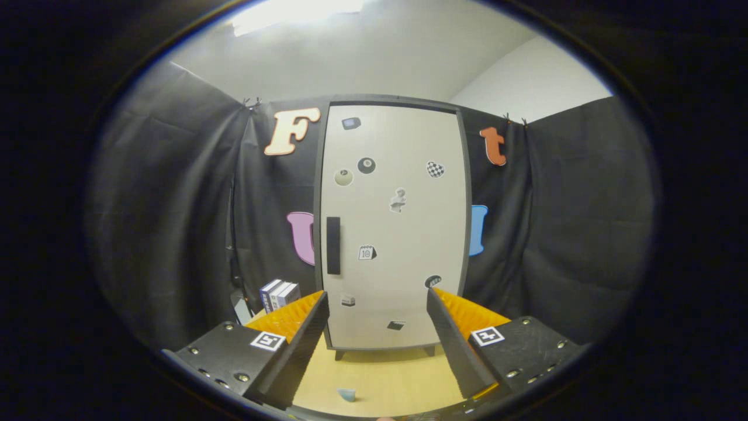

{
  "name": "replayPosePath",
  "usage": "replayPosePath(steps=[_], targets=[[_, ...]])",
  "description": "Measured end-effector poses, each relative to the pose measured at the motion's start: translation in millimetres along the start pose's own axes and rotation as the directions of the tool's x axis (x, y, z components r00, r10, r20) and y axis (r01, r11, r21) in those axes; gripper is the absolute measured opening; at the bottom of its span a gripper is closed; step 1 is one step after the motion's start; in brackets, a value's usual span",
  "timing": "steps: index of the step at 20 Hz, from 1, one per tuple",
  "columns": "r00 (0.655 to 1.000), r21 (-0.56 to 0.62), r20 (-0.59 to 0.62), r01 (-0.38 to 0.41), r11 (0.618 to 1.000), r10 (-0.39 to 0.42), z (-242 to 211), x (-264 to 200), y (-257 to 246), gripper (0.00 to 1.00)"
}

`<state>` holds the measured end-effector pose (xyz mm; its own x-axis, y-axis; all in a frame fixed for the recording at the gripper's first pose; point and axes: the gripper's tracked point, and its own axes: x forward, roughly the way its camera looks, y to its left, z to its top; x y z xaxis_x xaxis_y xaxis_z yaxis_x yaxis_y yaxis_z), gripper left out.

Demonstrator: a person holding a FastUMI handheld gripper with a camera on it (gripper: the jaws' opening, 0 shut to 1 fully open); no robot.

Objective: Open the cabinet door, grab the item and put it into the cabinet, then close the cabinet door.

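While the claw [377, 304] waits spread wide with nothing in it, the tall white cabinet [392, 228] stands shut, its door dotted with stickers beside a black handle [333, 245]; a small, maybe blue item [347, 394] lies on the table [385, 374].

Stickers [366, 252] on the cabinet door [391, 228] too small to make out; boxes [279, 294] partly hidden behind the left of the fingers [304, 327]; small pale item [347, 394] on the table [385, 374] too small to identify.

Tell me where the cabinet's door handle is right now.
In the gripper view, the dark vertical handle sits near the left edge of the closed cabinet door, about mid-height, beyond the open hand-held gripper and above its left finger.
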<state>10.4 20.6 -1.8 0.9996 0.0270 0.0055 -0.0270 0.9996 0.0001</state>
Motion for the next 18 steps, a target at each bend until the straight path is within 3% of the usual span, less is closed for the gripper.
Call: replayPosePath(steps=[10,18], targets=[[1.000,0.004,-0.014,-0.013,1.000,0.013,-4,34,8,0.99],[0.994,0.014,-0.028,-0.106,0.994,0.106,-13,116,56,1.00]])
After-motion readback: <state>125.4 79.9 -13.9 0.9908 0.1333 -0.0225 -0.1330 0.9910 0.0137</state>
